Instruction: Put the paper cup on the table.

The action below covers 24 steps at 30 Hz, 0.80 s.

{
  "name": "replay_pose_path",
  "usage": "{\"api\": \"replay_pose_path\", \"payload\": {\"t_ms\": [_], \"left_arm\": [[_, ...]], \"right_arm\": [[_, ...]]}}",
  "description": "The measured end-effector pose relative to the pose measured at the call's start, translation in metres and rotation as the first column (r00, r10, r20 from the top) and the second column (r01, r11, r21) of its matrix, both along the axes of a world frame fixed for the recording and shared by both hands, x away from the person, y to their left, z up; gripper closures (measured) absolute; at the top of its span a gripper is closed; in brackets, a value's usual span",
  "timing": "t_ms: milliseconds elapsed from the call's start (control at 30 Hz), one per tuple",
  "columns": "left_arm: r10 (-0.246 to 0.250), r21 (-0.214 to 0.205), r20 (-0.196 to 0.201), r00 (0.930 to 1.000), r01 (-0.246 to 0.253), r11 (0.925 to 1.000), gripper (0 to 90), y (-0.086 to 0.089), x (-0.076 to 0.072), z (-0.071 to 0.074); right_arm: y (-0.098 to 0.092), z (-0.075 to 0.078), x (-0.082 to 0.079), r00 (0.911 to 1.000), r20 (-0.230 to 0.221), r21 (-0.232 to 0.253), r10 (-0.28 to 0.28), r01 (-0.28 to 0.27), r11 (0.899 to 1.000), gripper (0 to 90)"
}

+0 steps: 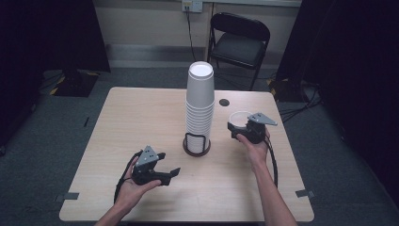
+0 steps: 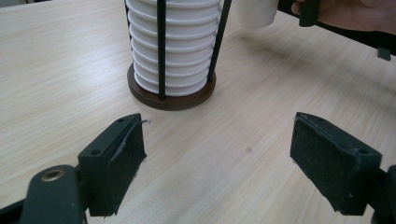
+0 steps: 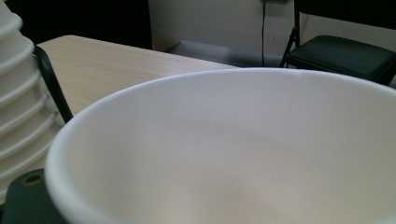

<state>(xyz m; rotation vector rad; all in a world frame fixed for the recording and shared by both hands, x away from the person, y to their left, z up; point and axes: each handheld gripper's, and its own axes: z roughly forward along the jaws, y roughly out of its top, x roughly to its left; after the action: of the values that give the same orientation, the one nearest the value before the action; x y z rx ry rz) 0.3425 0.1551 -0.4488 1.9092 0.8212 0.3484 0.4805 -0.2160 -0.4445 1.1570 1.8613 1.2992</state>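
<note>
High view scene: a person sits at a light wooden desk (image 1: 141, 117) with a gripper in each hand and a tall stack of white paper cups (image 1: 199, 101) at the desk's centre.
Stack: upright in a dark wire holder (image 1: 196, 143) on a round brown base.
Single cup: a white paper cup (image 1: 240, 118) sits mouth up, right of the stack and a little farther off, clear of it.
Right gripper (image 1: 241, 128): closed on the single cup's near rim; in the right gripper view the cup's mouth (image 3: 243, 149) looms just ahead.
Left gripper (image 1: 170, 174): jaws spread wide, holding nothing, low over the desk, near and left of the stack.
Key relation: the stack stands left of the held cup, its long axis vertical; the right hand is nearer the stack's top.
Left gripper view: the holder's base (image 2: 170, 95) lies just ahead, beyond the open jaws.
</note>
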Motion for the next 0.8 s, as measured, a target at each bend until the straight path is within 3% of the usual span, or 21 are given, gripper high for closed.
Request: {"api": "replay_pose_path", "payload": {"t_ms": [200,500,800], "left_arm": [[0.002,0.001,-0.002,1.0,-0.002,1.0,17.6,0.001,0.001,-0.001],[0.0,0.005,-0.005,1.0,0.0,1.0,18.2,0.0,0.001,-0.002],[0.001,0.0,-0.007,1.0,-0.001,1.0,18.1,-0.001,0.0,-0.002]], "right_arm": [[0.0,-0.012,0.009,0.9997,-0.007,0.034,-0.022,0.022,0.999,10.3],[-0.002,-0.025,0.014,0.9989,-0.02,0.036,-0.043,0.044,0.998,10.2],[-0.004,-0.028,0.006,0.9986,-0.045,0.001,-0.028,0.028,1.0,10.7]]}}
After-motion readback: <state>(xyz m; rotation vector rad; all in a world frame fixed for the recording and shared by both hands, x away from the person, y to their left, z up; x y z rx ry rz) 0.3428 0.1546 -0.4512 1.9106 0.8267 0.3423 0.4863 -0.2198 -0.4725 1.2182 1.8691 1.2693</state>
